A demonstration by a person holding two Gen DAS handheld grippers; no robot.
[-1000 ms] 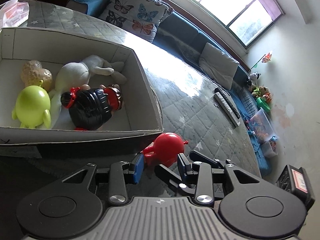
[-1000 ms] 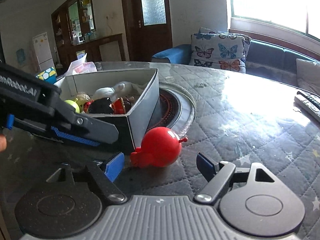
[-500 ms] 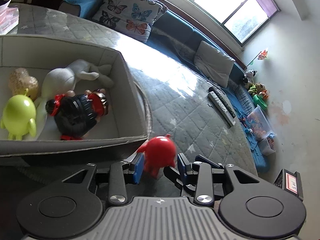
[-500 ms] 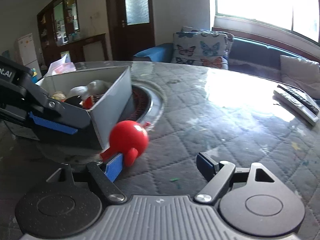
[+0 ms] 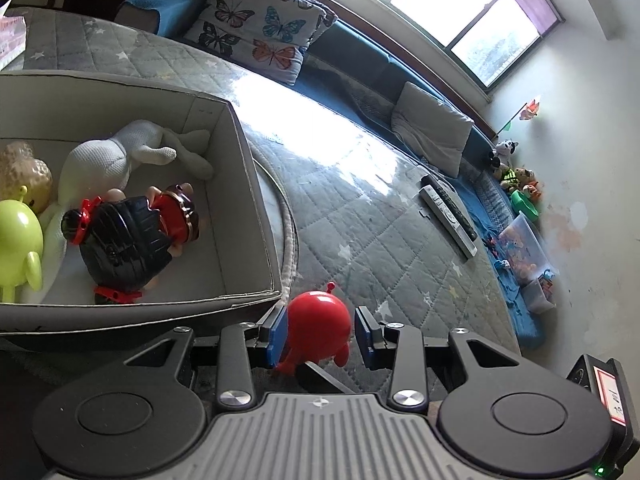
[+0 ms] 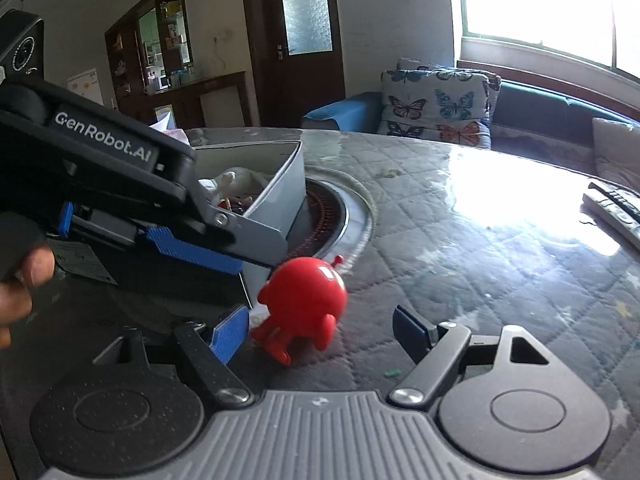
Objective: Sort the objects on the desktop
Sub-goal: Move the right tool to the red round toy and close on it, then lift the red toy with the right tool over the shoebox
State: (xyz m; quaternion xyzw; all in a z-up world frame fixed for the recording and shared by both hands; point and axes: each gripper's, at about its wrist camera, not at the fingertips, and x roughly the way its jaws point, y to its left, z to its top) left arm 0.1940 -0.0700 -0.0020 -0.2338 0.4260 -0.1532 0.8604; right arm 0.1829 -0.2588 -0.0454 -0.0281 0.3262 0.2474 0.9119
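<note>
box wall (image 5: 256, 200) crowds red toy's (image 5: 318, 320) left.

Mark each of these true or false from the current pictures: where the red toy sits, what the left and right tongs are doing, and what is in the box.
1. The red toy sits on the table outside the box. True.
2. The left tongs are clamped shut on the red toy. False: its pads flank the toy, with a gap showing on the right side.
3. The right tongs are open and hold nothing. True.
4. The box is empty. False: it holds a white plush, a black-haired doll and a green toy, among others.
5. Two remote controls lie on the table. True.
</note>
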